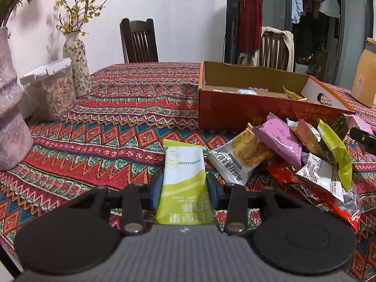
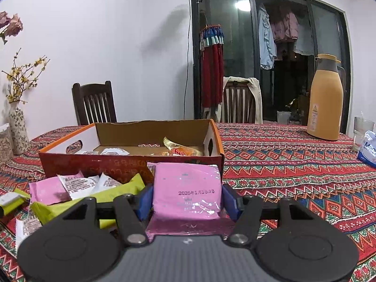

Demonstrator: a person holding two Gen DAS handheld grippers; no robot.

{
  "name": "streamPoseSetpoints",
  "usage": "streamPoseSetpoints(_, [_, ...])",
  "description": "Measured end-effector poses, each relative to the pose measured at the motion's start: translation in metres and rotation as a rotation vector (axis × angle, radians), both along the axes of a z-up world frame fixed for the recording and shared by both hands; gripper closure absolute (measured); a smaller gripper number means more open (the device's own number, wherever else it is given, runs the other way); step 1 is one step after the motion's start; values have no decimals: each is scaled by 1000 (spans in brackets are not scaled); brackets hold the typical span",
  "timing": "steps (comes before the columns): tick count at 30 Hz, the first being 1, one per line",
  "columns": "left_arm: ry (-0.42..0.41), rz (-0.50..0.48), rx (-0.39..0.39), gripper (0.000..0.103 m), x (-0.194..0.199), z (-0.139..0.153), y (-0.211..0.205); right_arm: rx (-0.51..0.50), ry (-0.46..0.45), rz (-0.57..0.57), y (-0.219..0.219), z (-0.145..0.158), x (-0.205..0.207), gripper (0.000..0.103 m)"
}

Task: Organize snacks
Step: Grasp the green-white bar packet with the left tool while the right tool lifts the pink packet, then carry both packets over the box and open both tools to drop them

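Left wrist view: left tool (image 1: pixel 185 183) grips a green-and-white foil snack packet (image 1: pixel 182 176). Right tool (image 2: pixel 186 201) clamps a pink foil snack packet (image 2: pixel 187 191); either slick wrapper could slip before reaching the open orange cardboard box (image 2: pixel 131 162) mid-frame.

"2025/12/25" on green-white packet (image 1: pixel 182 176)

In the left wrist view, bare tablecloth (image 1: pixel 131 108) runs open from centre frame to the far chair (image 1: pixel 138 41). Along the left edge stand a pink vase (image 1: pixel 10 117), a lidded jar (image 1: pixel 56 91) and a flowered vase (image 1: pixel 77 68). The cardboard box (image 1: pixel 246 110) walls off the upper right, with a heap of snack packets (image 1: pixel 293 150) just before it (some overlapping). In the right wrist view, the cloth right of the box lies open as far as the flask (image 2: pixel 326 101) and glass (image 2: pixel 363 131).
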State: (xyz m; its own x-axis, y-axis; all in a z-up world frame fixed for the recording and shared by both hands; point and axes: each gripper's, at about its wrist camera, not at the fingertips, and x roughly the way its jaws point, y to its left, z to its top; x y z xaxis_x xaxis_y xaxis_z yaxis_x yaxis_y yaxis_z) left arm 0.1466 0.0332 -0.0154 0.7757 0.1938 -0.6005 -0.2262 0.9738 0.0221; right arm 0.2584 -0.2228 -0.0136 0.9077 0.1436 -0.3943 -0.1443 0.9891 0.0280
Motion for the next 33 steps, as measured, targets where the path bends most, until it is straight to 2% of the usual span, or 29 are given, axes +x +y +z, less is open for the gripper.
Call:
streamPoseSetpoints(8, [-31,4,2,63,-9,6,5,-8,-1,-17,0,-1,0,42])
streamPoseSetpoints(15, [-91,-7,19,63,-9,23,5,-4,-23,-28,-2,4,-7,42])
streamPoseSetpoints(24, [-180,-52,22,63,9,53,-7,-2,-59,-18,0,24,-8,42])
streamPoseSetpoints(33, [-260,-120,22,63,44,84,-30,-7,-104,-12,12,52,16,42])
